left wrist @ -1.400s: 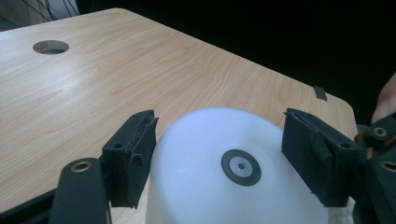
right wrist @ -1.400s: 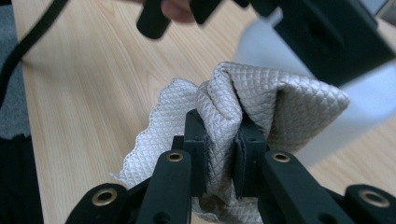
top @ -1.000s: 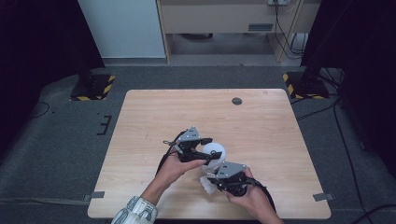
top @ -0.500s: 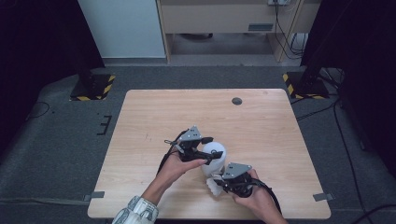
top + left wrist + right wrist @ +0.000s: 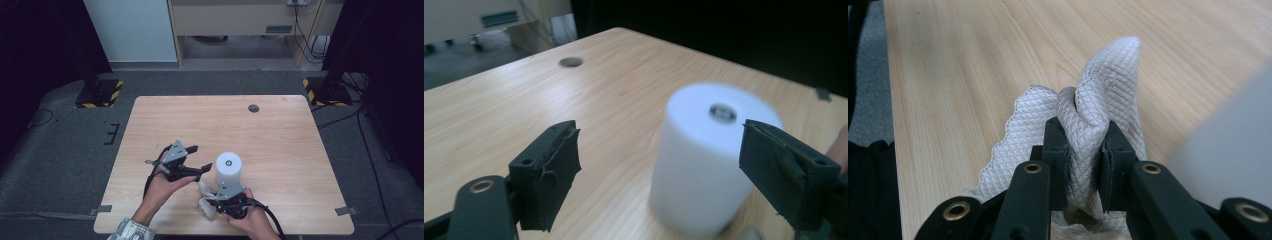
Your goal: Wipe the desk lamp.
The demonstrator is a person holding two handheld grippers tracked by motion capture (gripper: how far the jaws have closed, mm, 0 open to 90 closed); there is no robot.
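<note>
A white paper towel roll (image 5: 228,170) stands upright on the wooden table (image 5: 280,140), near its front. My left gripper (image 5: 201,157) is just left of the roll. Its jaws have just been opening, and they stand wide with the pads off the roll (image 5: 709,160). In the left gripper view the roll sits ahead of my left gripper (image 5: 659,145), toward the right jaw. My right gripper (image 5: 212,202) is by the front edge, in front of the roll, shut on a crumpled quilted white towel sheet (image 5: 204,209). The sheet (image 5: 1108,85) bulges up between the jaws of my right gripper (image 5: 1087,145).
A dark round hole (image 5: 254,108) is set in the table near its far edge. Both hands work close to the table's front edge. Stands with yellow-black striped feet (image 5: 100,95) rest on the grey floor beyond the table's far corners.
My left gripper has let go of the roll, opened wider and drawn away to the left. My right gripper has shifted a little toward the front edge with the sheet still in it.
</note>
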